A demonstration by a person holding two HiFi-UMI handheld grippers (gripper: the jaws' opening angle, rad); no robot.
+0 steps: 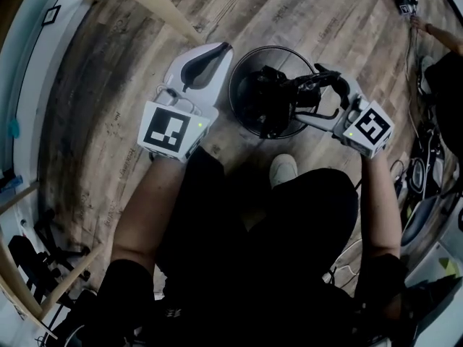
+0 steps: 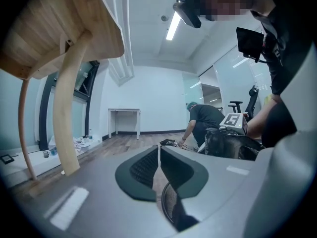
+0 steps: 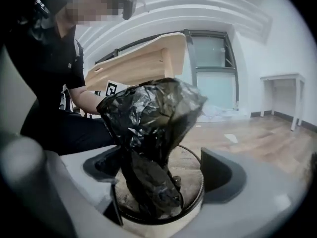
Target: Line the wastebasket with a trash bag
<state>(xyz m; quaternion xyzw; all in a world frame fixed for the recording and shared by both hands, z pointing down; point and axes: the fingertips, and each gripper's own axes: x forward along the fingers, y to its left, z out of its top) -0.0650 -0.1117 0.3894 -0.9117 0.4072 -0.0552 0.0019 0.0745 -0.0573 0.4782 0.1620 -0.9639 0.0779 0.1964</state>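
Plainly, the right claw (image 1: 300, 94) (image 3: 163, 170) stands spread as wide as it goes, its two jaws reaching over the wastebasket (image 1: 235, 85) (image 3: 195, 202) from the rim side nearest the person's right hand. Between those jaws rises the black trash bag (image 1: 268, 100) (image 3: 148, 113), crumpled into a loose bunch. Its upper part billows above the wastebasket's rim, and its lower end hangs down inside the mesh wall. In the right gripper view the bag leans toward the jaw at that picture's left. The other jaw is well clear of it, so nothing is pinched.

The left claw (image 1: 217, 49) (image 2: 158, 152) has its pads pressed all but together, with only a thin slit between them and nothing caught there. It points level, just beside the wastebasket on the side away from the right claw, and a bit of the mesh rim (image 2: 168, 205) shows below its jaws.

Outward from the wastebasket, each claw carries its marker cube (image 1: 172, 130) at the hand end. A white shoe (image 1: 283, 170) rests on the plank floor (image 1: 108, 85) just beside the wastebasket, on the person's side. A wooden table (image 1: 152, 6) (image 2: 59, 24) (image 3: 143, 58) stands beyond the wastebasket on the left claw's side. Farther off, another person (image 2: 203, 120) crouches on the floor.
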